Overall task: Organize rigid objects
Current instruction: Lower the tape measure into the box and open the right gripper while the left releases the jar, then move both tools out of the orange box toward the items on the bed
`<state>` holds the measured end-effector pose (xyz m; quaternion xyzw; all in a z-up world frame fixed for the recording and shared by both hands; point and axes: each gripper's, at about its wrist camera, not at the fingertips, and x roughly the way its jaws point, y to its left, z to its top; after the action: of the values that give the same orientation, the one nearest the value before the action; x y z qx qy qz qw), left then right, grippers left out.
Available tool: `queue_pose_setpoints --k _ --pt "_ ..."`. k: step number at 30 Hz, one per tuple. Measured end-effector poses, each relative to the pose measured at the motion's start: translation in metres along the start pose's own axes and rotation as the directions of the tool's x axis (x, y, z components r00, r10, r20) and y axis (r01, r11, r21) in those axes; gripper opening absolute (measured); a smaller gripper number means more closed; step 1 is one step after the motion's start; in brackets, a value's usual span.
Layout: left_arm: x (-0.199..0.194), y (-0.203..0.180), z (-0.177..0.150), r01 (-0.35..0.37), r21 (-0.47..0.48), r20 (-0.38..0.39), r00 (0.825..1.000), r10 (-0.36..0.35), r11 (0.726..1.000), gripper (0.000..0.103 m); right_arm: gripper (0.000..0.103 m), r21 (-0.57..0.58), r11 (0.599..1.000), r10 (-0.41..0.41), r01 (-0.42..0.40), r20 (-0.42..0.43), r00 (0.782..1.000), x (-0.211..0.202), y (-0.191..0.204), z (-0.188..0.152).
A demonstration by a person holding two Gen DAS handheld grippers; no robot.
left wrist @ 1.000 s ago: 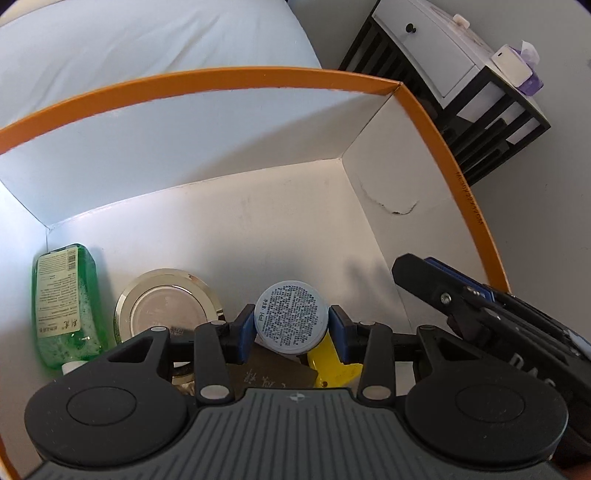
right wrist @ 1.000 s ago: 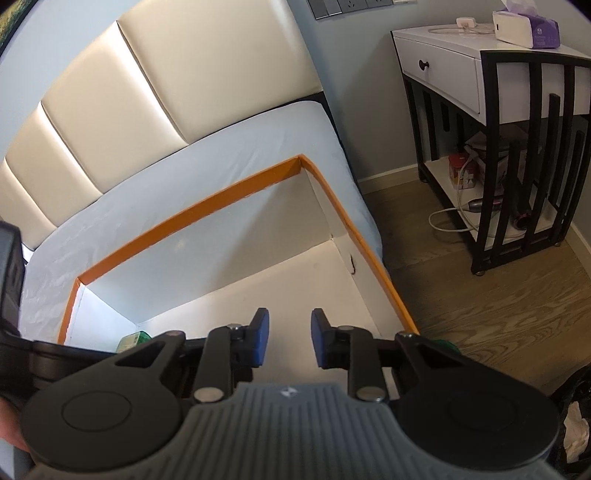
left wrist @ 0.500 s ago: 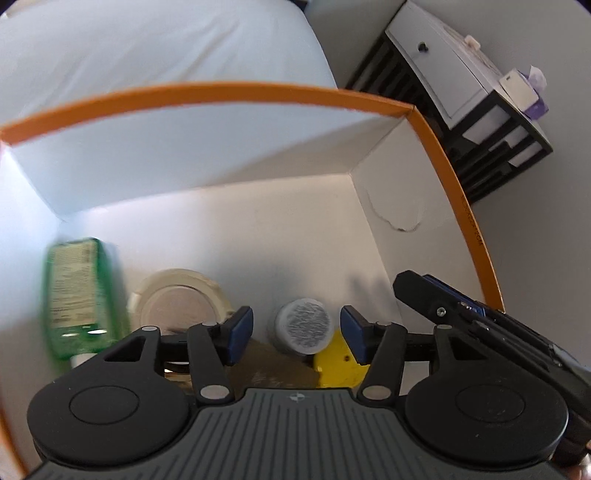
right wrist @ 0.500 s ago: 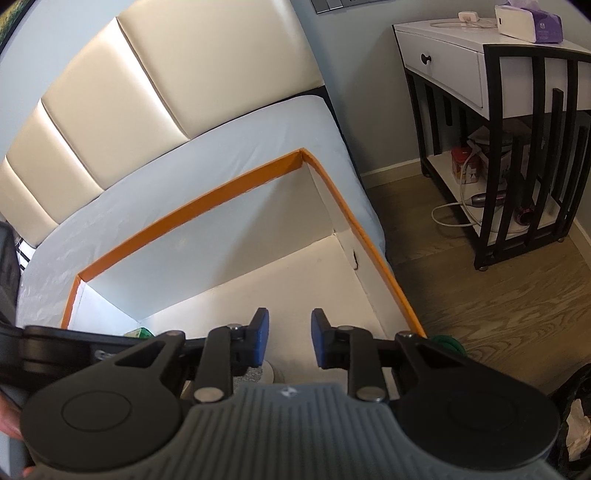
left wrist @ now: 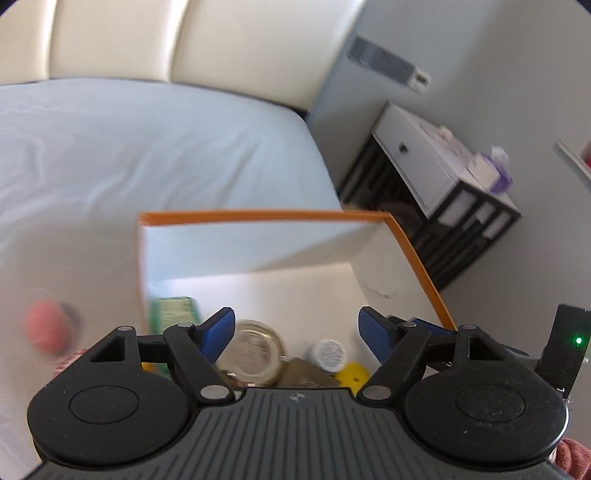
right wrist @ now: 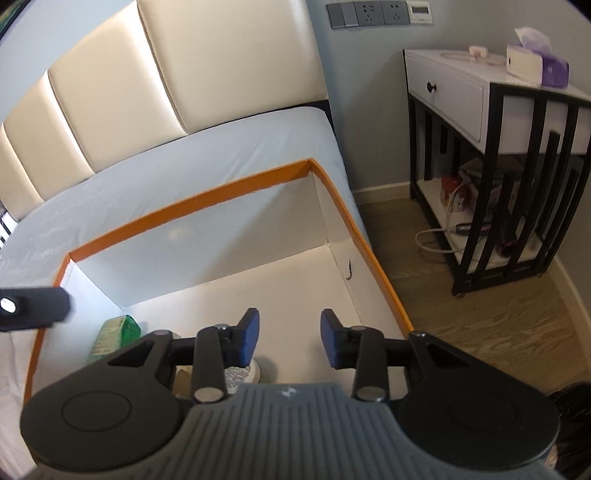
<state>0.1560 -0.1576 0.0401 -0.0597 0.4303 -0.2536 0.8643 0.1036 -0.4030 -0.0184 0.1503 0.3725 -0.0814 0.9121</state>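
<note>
Round jar (left wrist: pixel 327 354) sits dropped in the orange-rimmed box (left wrist: pixel 258 215) beside the green bottle (left wrist: pixel 173 310); left gripper (left wrist: pixel 295 334) just spread wide, empty; right gripper (right wrist: pixel 288 338) parting, empty.

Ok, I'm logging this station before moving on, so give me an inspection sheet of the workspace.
Surface: orange-rimmed box sits on the bed.
Job's things: green bottle, round tin, small white jar and yellow item lie on the box floor.
Clutter: nothing seen.
Tongs: left tongs wide open, just been opening, empty; right tongs open, just been opening, empty.
Cables: white cable under the nightstand.
Surroundings: headboard, wall sockets, tissue box.
</note>
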Motion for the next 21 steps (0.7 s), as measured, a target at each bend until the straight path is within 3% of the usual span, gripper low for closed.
queue_pose_setpoints --k 2,6,10,12,14,17,21 --pt "-0.012 0.013 -0.003 -0.039 -0.016 0.033 0.999 0.04 0.999 0.089 0.058 -0.042 0.999 -0.034 0.035 0.021 0.999 -0.006 0.007 -0.001" --pt "-0.038 0.043 -0.013 -0.142 -0.062 0.128 0.98 0.149 0.988 0.089 0.059 -0.132 0.989 -0.064 0.073 0.075 0.995 -0.02 0.024 0.0" --pt "-0.06 0.071 -0.018 -0.214 -0.111 0.189 0.954 0.232 0.97 0.086 0.059 -0.203 0.979 0.05 -0.027 0.109 0.993 -0.038 0.057 -0.001" --pt "-0.065 0.084 -0.019 -0.227 -0.155 0.192 0.948 0.255 0.962 0.079 0.064 -0.276 0.957 0.124 -0.094 0.093 0.988 -0.043 0.085 -0.004" --pt "-0.067 0.098 -0.02 -0.225 -0.175 0.171 0.952 0.254 0.959 0.077 0.064 -0.377 0.913 0.198 -0.158 0.07 0.978 -0.046 0.117 -0.009" --pt "-0.062 0.106 -0.018 -0.274 -0.124 0.094 0.954 0.286 0.954 0.07 0.064 -0.544 0.811 0.273 -0.216 0.026 0.962 -0.048 0.166 -0.019" --pt "-0.079 0.114 -0.017 -0.364 -0.021 0.094 0.927 0.364 0.931 0.069 0.064 -0.706 0.667 0.247 -0.237 -0.09 0.965 -0.031 0.22 -0.034"
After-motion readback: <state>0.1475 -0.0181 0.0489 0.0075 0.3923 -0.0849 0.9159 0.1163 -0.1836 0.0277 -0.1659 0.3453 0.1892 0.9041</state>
